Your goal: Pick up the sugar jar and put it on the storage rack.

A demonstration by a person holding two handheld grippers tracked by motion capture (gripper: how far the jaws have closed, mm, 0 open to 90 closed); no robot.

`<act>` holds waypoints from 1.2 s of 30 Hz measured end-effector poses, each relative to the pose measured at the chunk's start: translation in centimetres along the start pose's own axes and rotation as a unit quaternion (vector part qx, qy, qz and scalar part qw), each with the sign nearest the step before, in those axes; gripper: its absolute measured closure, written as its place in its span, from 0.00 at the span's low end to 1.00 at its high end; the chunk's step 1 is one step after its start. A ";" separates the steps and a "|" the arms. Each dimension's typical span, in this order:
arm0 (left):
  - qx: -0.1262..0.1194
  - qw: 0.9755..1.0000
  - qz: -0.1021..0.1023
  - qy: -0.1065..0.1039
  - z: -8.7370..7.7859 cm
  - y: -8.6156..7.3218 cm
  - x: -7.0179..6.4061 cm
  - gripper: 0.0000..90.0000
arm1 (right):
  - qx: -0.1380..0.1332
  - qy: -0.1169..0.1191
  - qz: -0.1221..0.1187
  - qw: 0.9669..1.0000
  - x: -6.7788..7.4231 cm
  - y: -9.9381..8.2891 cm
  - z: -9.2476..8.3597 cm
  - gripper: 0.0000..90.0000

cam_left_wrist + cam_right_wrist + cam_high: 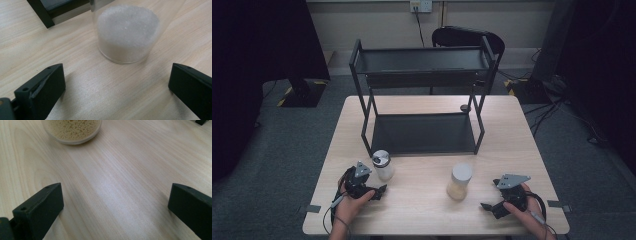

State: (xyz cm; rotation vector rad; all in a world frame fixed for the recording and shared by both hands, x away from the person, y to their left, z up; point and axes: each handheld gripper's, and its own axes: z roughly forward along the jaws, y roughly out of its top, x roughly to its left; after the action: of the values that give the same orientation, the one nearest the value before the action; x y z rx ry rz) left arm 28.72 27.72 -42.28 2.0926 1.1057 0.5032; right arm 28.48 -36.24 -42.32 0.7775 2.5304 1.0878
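A clear jar of white grains with a metal lid (pixel 383 164) stands at the front left of the table, close ahead of my left gripper (pixel 381 191), whose jaws are wide open with nothing between them. In the left gripper view the jar (pixel 127 32) rises just beyond the open jaws. A white-lidded jar of yellowish grains (pixel 459 181) stands to the right of centre. My right gripper (pixel 487 206) lies open a short way to its right, near the front edge. The right gripper view catches that jar's base (pixel 72 131) at the top left.
A black two-tier metal rack (pixel 424 100) stands on the far half of the wooden table (pixel 432 210); its foot (pixel 41 12) appears in the left gripper view. A small dark round object (pixel 465 107) lies by the rack's right leg. A black chair (pixel 467 37) sits behind the table.
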 end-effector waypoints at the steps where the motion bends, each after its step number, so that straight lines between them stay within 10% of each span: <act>1: -0.001 1.000 -0.005 -0.003 0.0 0.0 0.1 0.00 | 0.000 0.000 0.000 1.000 0.0 0.0 0.0 0.00; 36: -0.049 0.998 -0.017 -0.031 1.1 2.1 1.2 0.15 | 0.000 0.000 0.000 1.000 0.0 0.0 0.0 0.00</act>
State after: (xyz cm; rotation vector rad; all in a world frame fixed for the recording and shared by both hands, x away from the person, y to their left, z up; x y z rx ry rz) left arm 31.25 27.47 -41.44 1.9888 1.0582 0.4634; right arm 28.48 -36.24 -42.32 0.7763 2.5307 1.0873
